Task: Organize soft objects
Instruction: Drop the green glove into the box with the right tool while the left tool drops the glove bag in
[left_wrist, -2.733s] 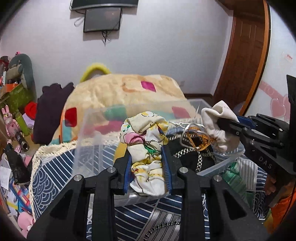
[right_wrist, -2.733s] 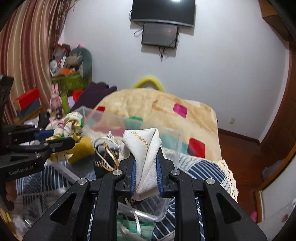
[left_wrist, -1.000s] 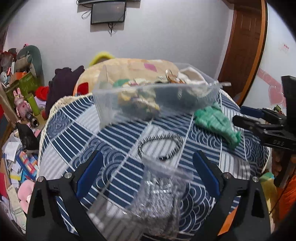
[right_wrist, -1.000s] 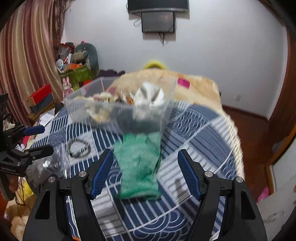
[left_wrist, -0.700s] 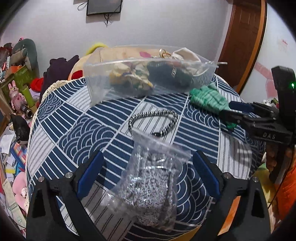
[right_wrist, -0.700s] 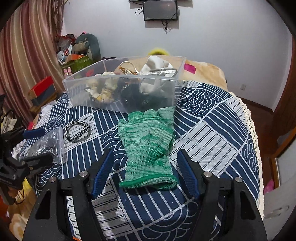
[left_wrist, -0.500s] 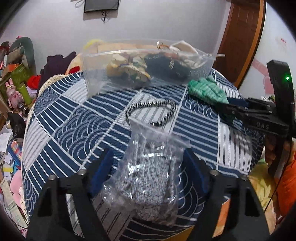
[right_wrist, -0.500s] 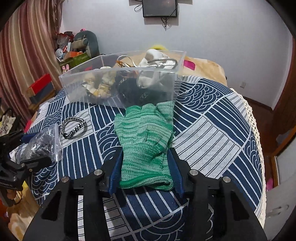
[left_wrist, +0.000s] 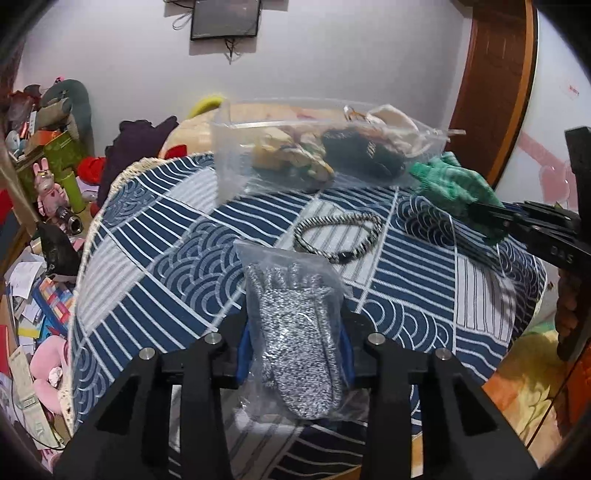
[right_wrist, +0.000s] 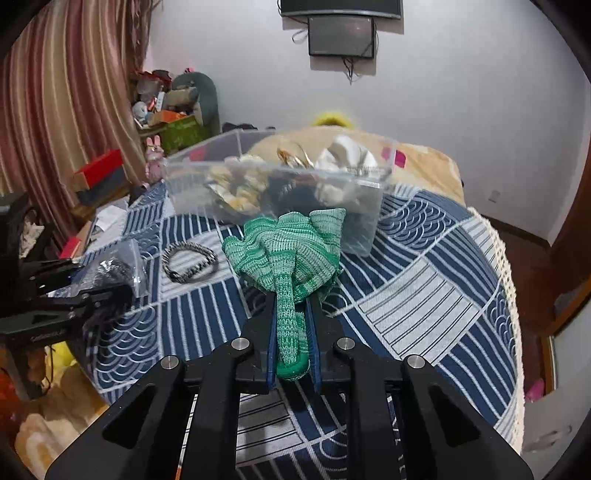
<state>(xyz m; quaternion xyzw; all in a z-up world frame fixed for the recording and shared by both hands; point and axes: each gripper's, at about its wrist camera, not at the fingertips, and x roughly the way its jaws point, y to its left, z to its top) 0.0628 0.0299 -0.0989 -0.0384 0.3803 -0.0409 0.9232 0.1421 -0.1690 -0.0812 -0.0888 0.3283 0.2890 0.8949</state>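
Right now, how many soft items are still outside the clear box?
2 gloves. The green glove is clamped in the right tool before the clear box. The bagged grey glove is clamped in the left tool at the table's near edge.

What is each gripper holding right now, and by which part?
Left gripper: bagged grey gloves, mid-bag. Right gripper: green glove, cuff end.

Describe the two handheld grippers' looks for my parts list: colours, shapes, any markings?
Both are matte black angular frames with triangular cut-outs and silver round bolts. The left gripper and right gripper have blue-lined fingers. Seen from the other camera, the right one's side shows white letters "DAS"; the left one's white text is unreadable. No cables visible.
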